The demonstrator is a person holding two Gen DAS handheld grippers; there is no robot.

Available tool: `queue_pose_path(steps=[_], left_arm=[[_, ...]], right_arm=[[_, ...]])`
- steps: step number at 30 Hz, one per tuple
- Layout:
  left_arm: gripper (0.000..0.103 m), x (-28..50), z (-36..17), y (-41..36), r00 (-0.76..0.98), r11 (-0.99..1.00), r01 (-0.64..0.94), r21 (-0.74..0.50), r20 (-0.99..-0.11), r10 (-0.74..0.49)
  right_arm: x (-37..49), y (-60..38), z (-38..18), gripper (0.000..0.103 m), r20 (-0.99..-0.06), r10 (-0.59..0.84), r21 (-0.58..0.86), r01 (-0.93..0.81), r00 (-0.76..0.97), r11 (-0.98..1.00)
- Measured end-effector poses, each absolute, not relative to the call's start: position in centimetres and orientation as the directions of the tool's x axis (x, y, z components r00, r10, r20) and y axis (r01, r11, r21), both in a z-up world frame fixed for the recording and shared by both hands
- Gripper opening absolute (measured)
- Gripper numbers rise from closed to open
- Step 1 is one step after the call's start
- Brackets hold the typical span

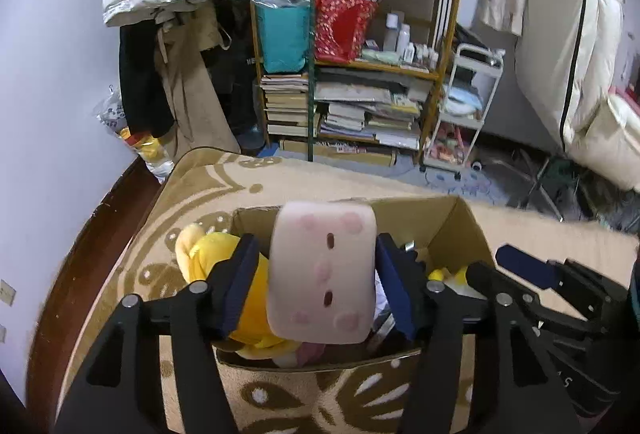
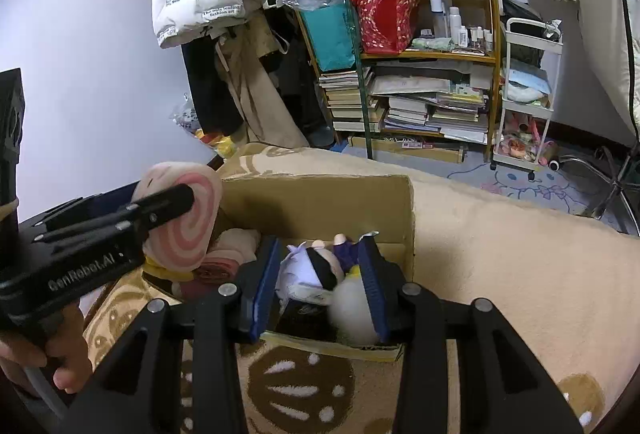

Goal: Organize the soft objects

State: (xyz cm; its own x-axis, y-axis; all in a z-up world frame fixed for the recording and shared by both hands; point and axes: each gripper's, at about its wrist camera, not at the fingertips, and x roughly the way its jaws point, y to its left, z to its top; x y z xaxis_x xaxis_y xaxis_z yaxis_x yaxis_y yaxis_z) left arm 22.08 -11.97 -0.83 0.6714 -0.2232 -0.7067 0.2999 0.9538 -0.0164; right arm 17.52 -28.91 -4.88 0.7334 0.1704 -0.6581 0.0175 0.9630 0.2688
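1. Clearly the left gripper is the arm in play: its blue pads pinch the pink cushion from both flanks, and the cushion hangs above the open cardboard box.
2. Seen along the left fingers, the cushion's long axis runs straight ahead, away from the hand and toward the far wall of the box. From the right wrist view its spiral-patterned end face shows, sitting above the box's left edge.
3. Directly beneath and to the left of the cushion lies a yellow plush, already inside the box along its left wall, so the free room appears to lie lower and toward the middle.
4. The right gripper hovers at the near edge of the box with its fingers spread; between them, lower down in the box, rest a small doll and a white fluffy toy. I judge it grips neither, though contact with the fluff cannot be ruled out.
5. My reading: the coming move is a short descent and release by the left gripper, since the box sits right below its fingers on the patterned blanket.
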Motion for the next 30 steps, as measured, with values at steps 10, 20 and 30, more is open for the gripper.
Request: queue_pose_path(steps=[10,20,30], left_arm=[[0.088,20.5,2.4,-10.1,0.717,0.961,0.275,-0.013,-0.663,-0.215],[0.100,16.3,5.5,-8.3,0.766,0.958,0.285,0.037,-0.610,-0.205],[0.101,9.4,7.7,-5.6,0.810,0.964,0.255,0.069,-0.560,-0.174]], right_arm=[[16.0,-28.8,-2.5,0.063,-0.653,0.134,0.219,0.016,0.745,0.976],[12.9,-27.6,1.4,0.103,-0.640,0.085,0.146,0.012,0.764,0.989],[8.8,-26.9,3.4,0.103,-0.605,0.070,0.138,0.018,0.793,0.990]])
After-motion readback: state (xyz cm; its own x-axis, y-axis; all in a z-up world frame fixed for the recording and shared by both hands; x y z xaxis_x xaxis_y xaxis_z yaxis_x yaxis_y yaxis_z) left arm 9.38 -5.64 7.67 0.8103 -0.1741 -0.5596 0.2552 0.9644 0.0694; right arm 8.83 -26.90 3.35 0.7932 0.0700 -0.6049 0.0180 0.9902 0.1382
